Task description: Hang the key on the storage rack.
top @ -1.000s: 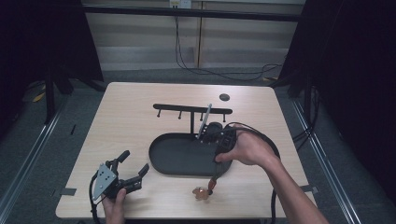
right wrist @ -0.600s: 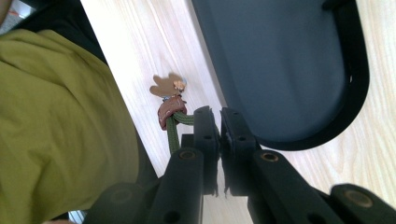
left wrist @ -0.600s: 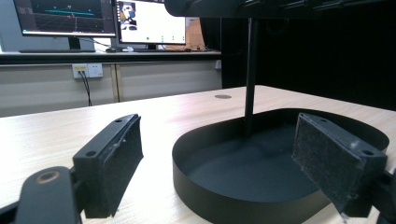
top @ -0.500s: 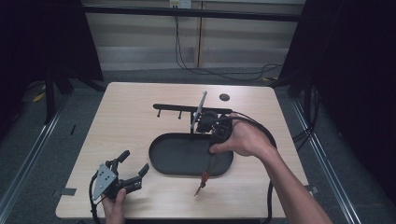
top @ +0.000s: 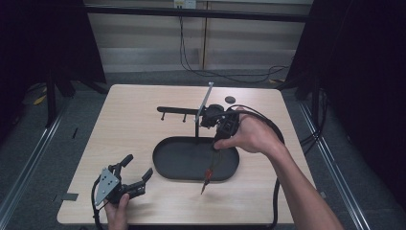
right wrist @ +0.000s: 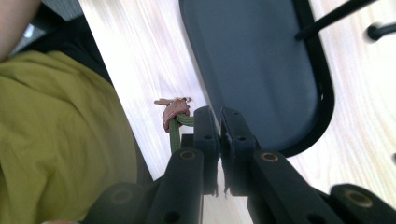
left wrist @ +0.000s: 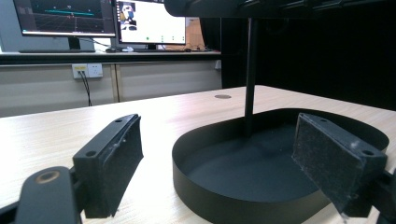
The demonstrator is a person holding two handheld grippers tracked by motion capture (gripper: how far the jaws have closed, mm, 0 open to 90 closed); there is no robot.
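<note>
My right gripper (top: 219, 143) hangs over the back right of the black oval tray (top: 163, 167), held in a hand and pointing down. It is shut on a green cord (top: 214, 160) that dangles from it. A reddish tag (top: 209, 173) and a small metal piece (top: 203, 189) hang at the cord's lower end, over the tray's front rim. In the right gripper view the jaws of the right gripper (right wrist: 220, 126) stand together, with the green cord (right wrist: 174, 133) and the tag (right wrist: 175, 111) beside the left one. My left gripper (top: 138, 167) rests open at the table's front left, aimed at the tray (left wrist: 210, 196).
A black post (top: 196, 128) rises from the tray's back rim and carries a bar with hooks (top: 177, 110). A small dark disc (top: 230, 99) lies at the table's back right. The right gripper's cable (top: 276, 191) loops down the right side. Monitors (left wrist: 65, 18) stand beyond the table.
The right gripper has risen and moved back toward the stand. The cord's tag end, which lay on the table in front of the tray, now hangs straight down.
</note>
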